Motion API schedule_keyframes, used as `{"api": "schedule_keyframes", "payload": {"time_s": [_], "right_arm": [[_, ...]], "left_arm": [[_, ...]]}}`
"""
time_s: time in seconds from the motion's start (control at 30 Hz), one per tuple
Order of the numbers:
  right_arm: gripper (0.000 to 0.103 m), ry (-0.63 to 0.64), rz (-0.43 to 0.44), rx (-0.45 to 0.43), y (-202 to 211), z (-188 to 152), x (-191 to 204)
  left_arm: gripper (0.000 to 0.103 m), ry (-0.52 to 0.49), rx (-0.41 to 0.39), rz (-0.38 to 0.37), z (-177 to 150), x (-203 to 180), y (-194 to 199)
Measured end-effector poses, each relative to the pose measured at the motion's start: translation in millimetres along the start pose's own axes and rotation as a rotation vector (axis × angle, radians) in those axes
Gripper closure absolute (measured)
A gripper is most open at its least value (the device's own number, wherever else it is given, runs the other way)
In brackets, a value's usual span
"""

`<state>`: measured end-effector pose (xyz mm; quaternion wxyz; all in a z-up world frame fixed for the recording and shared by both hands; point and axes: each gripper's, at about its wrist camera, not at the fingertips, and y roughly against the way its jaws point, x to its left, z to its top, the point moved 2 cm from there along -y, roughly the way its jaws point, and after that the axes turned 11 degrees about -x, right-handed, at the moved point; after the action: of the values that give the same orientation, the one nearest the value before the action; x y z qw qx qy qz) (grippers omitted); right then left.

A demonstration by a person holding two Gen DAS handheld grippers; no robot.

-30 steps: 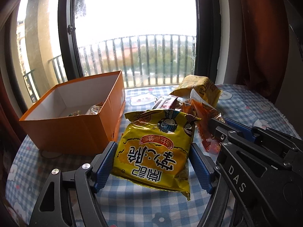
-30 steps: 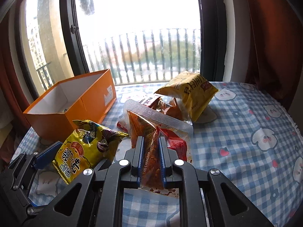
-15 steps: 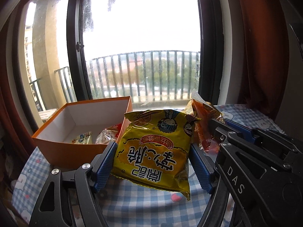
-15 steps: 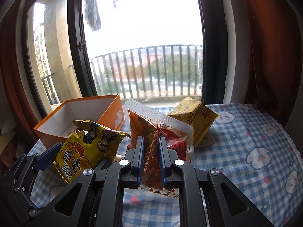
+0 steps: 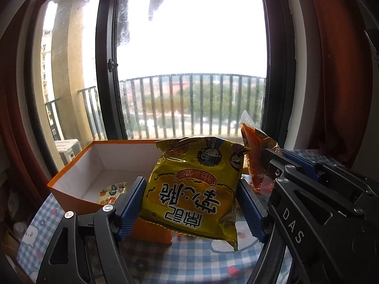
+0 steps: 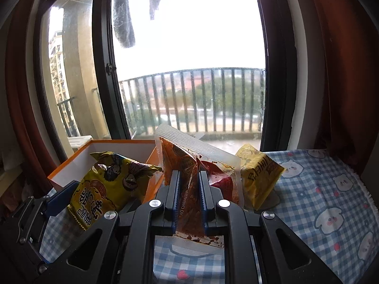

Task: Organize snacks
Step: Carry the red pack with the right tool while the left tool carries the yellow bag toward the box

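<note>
Above a table draped in a blue-and-white checked cloth (image 6: 331, 189) printed with cartoon bears: two handheld grippers, each clamped on a snack pack, raised clear of the tabletop in front of a tall dark-framed window (image 5: 189, 71).

Left gripper (image 5: 193, 203): blue ribbed pads pressed against both sides of a puffy yellow snack bag (image 5: 196, 194), printed with cartoon faces and dark lettering, seen upside down in the left wrist view. Bag held clear of the cloth, in front of the near right corner of an open orange cardboard box (image 5: 71, 189). Inside the box, on its white floor, at least one small printed packet (image 5: 111, 190).

Right gripper (image 6: 189, 196): jaws drawn nearly together, pinching a clear vacuum-sealed pouch (image 6: 189, 189) of reddish-orange food, top seal tilted up toward the window. Same pouch visible in the left wrist view just right of the yellow bag, the two grippers side by side.

Behind the pouch, resting on the cloth: a second yellow snack bag (image 6: 258, 177), propped at a tilt. Just beside it, partly hidden by the pouch, something red (image 6: 220, 179), too obscured to identify.

Beyond the glass: a balcony railing (image 6: 201, 99), trees, a neighbouring building. Hanging laundry (image 6: 123, 11) at the top of the pane. Dark red curtains (image 6: 343, 71) on either side.
</note>
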<state>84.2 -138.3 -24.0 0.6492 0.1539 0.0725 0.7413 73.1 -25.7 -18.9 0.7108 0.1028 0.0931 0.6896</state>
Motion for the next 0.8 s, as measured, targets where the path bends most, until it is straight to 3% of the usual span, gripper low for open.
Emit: {"api": "schedule_keyframes", "payload": {"time_s": [0.3, 0.8], "right_arm": [[0.086, 0.019, 0.036, -0.009, -33.9, 14.2, 26.9], [0.086, 0.014, 0.122, 0.048, -97.8, 22.0, 75.4]], "left_arm": [[0.026, 0.020, -0.007, 0.045, 13.4, 29.8, -28.2], [0.026, 0.049, 0.031, 0.131, 15.3, 80.7, -66.5]]}}
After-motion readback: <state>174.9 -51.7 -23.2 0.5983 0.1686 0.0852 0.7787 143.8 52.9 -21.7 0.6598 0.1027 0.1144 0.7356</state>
